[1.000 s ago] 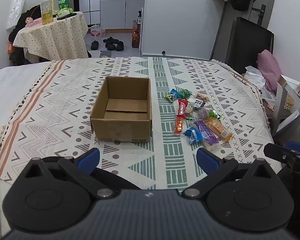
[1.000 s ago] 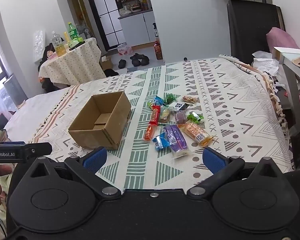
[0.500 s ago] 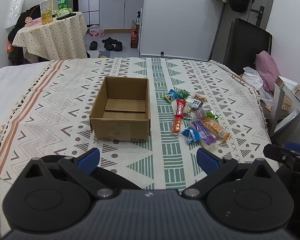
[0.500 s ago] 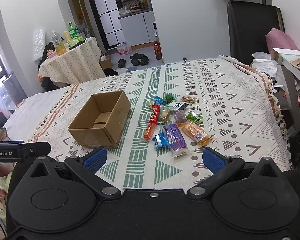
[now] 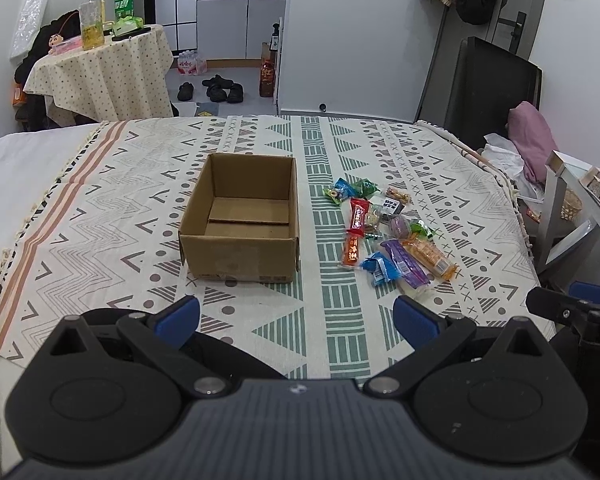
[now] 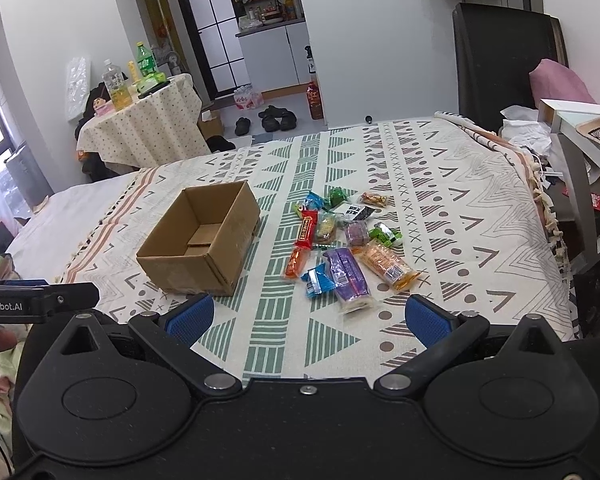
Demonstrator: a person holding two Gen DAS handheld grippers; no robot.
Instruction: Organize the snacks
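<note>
An open, empty cardboard box (image 5: 242, 220) (image 6: 200, 240) stands on the patterned bedspread (image 5: 100, 216). Right of it lies a pile of wrapped snacks (image 5: 384, 232) (image 6: 340, 240): a red bar (image 5: 358, 216), an orange bar (image 5: 351, 251), a blue packet (image 5: 380, 267), a purple pack (image 6: 346, 274) and an orange pack (image 6: 386, 266) among them. My left gripper (image 5: 296, 320) is open and empty, near the bed's front edge, short of the box. My right gripper (image 6: 308, 318) is open and empty, just short of the purple pack.
A small round table (image 5: 100, 68) with bottles stands at the back left. A black chair (image 5: 496, 88) and a pink cushion (image 5: 532, 140) are beyond the bed's right side. A grey side table (image 5: 580, 208) stands at the right edge. Shoes (image 5: 216, 90) lie on the floor.
Both grippers have drawn back slightly; the box and snacks look a little farther away. Nothing on the bed has moved.
</note>
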